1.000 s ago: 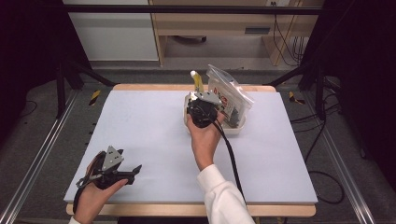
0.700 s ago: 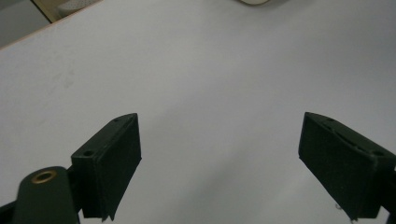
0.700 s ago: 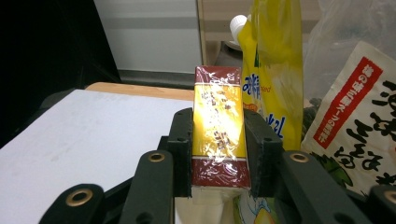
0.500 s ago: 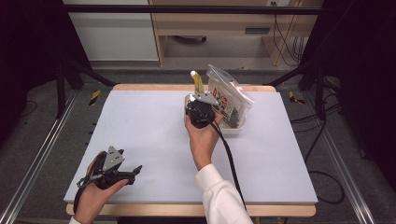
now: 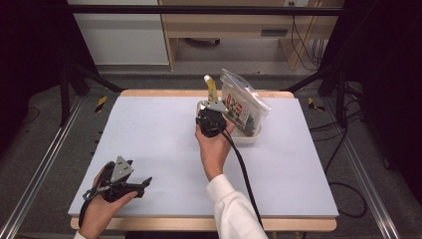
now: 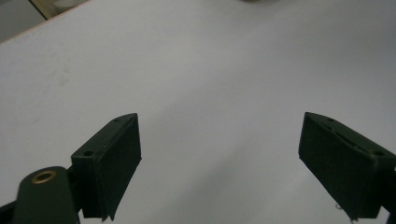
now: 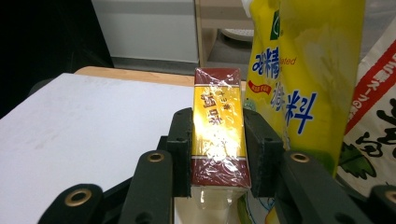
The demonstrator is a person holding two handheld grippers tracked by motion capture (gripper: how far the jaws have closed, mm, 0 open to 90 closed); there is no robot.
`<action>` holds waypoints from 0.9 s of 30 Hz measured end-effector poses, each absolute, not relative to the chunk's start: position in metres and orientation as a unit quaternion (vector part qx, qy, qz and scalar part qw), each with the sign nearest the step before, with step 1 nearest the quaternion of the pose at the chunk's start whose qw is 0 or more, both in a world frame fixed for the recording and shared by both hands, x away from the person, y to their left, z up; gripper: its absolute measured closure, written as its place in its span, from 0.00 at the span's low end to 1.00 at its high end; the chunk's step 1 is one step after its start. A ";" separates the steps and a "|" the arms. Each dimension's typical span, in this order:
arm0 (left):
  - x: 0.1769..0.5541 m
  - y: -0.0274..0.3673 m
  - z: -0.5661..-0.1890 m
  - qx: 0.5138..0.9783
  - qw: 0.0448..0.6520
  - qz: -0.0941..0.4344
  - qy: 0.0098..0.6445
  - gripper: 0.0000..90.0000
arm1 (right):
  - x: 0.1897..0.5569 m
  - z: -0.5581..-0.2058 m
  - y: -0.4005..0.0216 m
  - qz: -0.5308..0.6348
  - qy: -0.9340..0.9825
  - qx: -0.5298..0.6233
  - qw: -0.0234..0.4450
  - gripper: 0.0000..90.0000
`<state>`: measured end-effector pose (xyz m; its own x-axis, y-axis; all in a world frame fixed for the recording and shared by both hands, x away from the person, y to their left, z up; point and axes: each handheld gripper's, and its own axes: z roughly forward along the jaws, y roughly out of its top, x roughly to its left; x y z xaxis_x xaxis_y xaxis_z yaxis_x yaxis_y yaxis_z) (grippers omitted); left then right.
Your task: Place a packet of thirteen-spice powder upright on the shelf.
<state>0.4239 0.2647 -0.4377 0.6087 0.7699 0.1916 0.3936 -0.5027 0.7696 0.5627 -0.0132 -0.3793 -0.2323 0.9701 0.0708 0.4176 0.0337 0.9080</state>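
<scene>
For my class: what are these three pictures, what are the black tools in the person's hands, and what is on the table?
A person holds a two-jaw gripper in each hand. One camera looks down on the table; the other two ride on the grippers. The left gripper rests near the table's front edge, jaws open, nothing between them. The right gripper is shut on a red and gold wrapped box at a white tray, which holds a yellow packet and a clear bag.
</scene>
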 end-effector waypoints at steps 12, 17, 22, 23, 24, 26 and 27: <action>0.424 0.264 -0.438 0.826 0.352 0.265 0.352 0.14 | 0.565 -0.387 -0.008 0.434 0.658 0.534 0.307 0.73; 0.424 0.264 -0.438 0.826 0.353 0.266 0.351 0.14 | 0.567 -0.389 -0.010 0.436 0.657 0.535 0.303 0.73; 0.424 0.264 -0.438 0.826 0.352 0.266 0.351 0.14 | 0.569 -0.392 -0.011 0.434 0.658 0.538 0.297 0.73; 0.424 0.264 -0.438 0.826 0.352 0.266 0.351 0.14 | 0.569 -0.393 -0.011 0.434 0.659 0.538 0.296 0.72; 0.424 0.264 -0.438 0.826 0.352 0.266 0.350 0.14 | 0.570 -0.393 -0.011 0.434 0.660 0.538 0.294 0.72; 0.424 0.264 -0.438 0.826 0.352 0.266 0.350 0.14 | 0.570 -0.394 -0.011 0.433 0.661 0.537 0.294 0.71; 0.424 0.264 -0.438 0.827 0.352 0.266 0.350 0.14 | 0.570 -0.394 -0.012 0.433 0.662 0.536 0.294 0.70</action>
<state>0.4238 0.2639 -0.4378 0.6135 0.7655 0.1939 0.3912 -0.5079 0.7675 0.5704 -0.0117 -0.3940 -0.2524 0.9647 0.0747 0.4555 0.0504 0.8888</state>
